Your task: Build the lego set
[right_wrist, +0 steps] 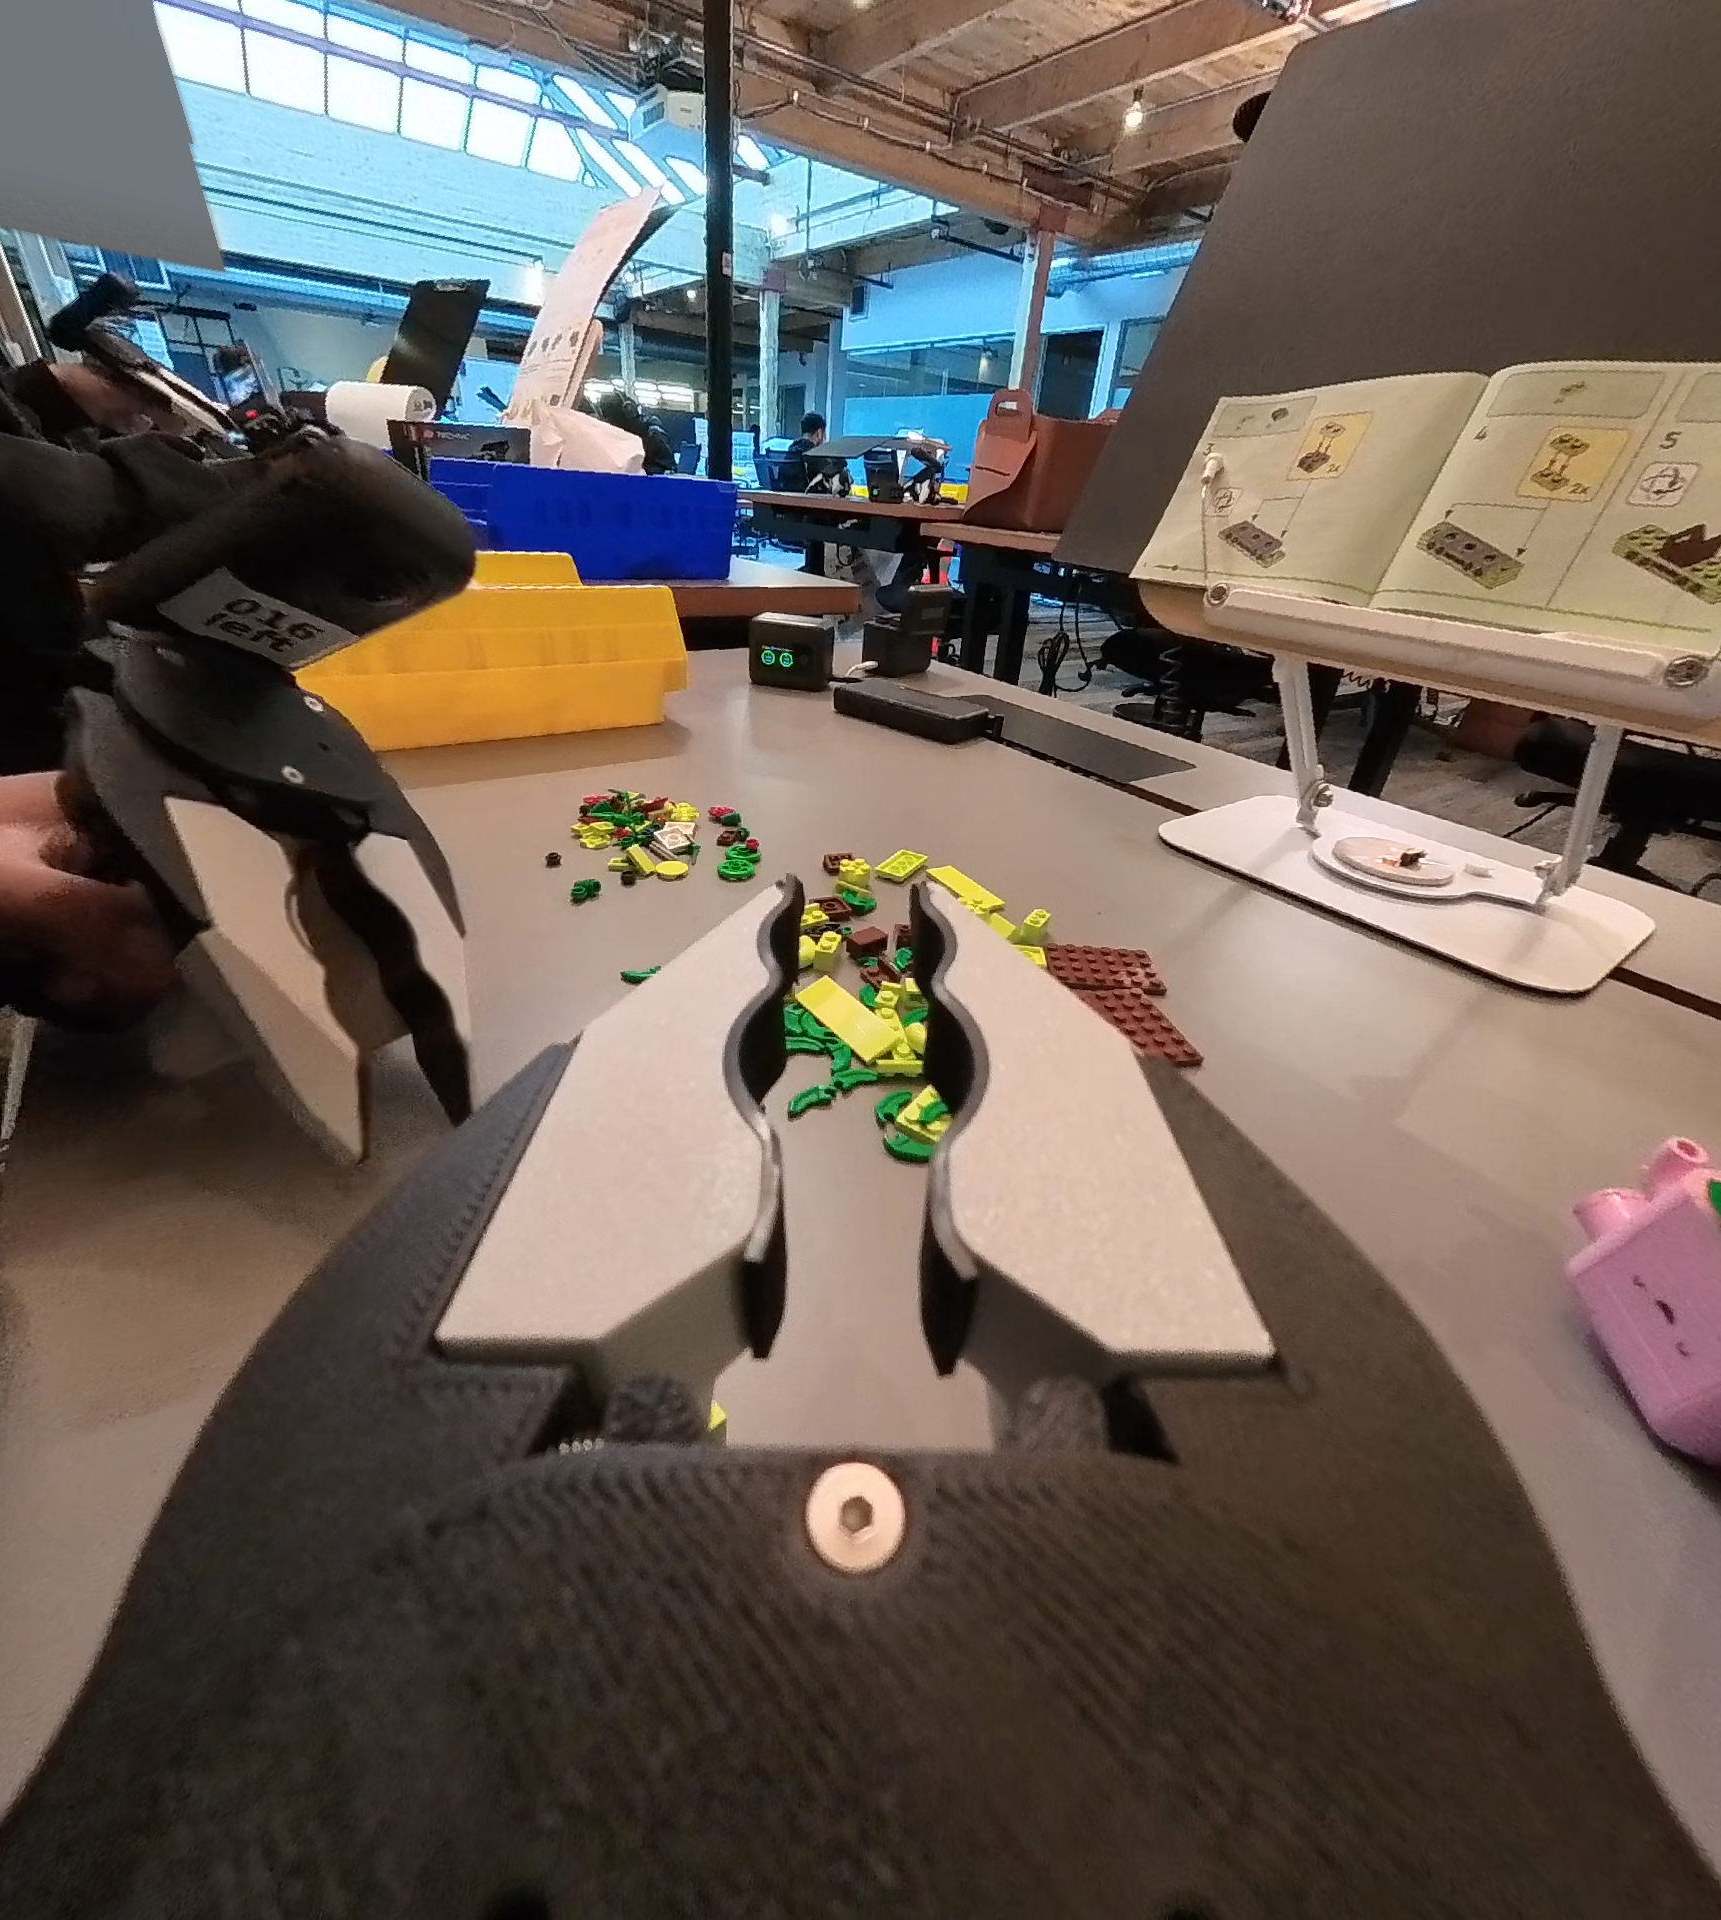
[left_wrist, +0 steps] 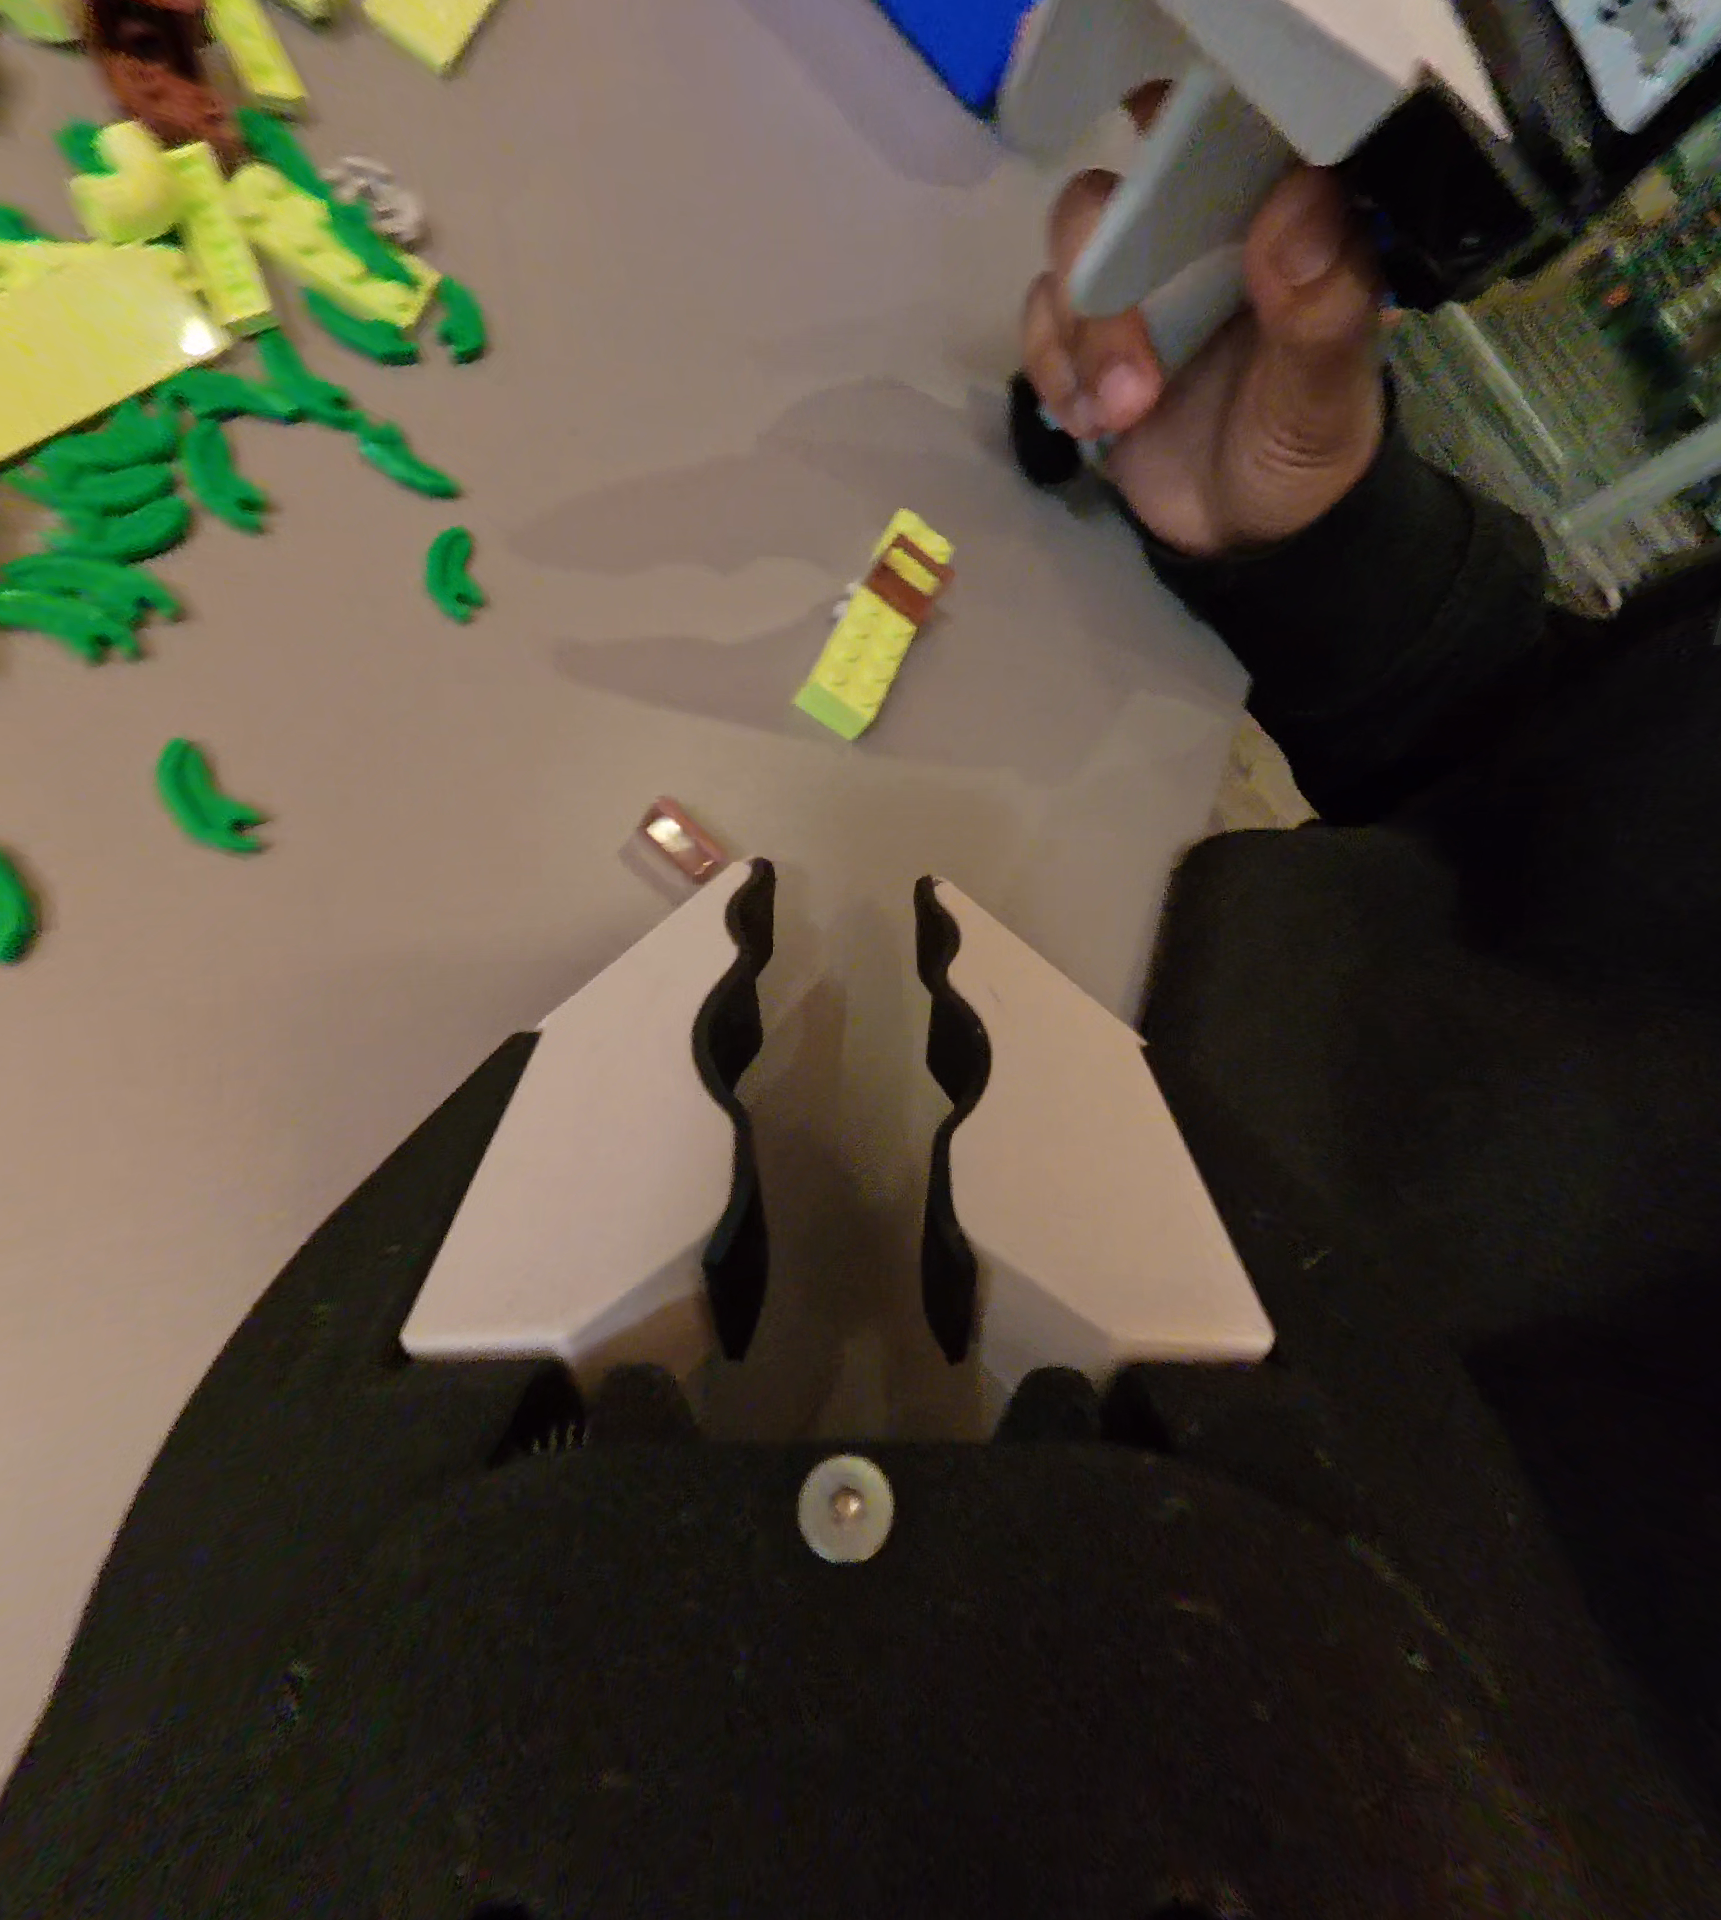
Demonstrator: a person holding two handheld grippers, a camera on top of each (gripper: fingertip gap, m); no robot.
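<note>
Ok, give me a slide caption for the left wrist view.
Open left gripper hovers over the grey table, near a lime-and-brown lego assembly and scattered green pieces.

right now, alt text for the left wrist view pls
The open, empty left gripper hovers over a grey table, pointing toward a small lime and brown lego assembly. Green and lime loose pieces lie upper left.

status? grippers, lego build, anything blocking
Left gripper open, empty, low over table. Right gripper open, empty, aimed at loose lego pile. Lime-and-brown sub-build lies alone on table. Nothing blocking.
</note>
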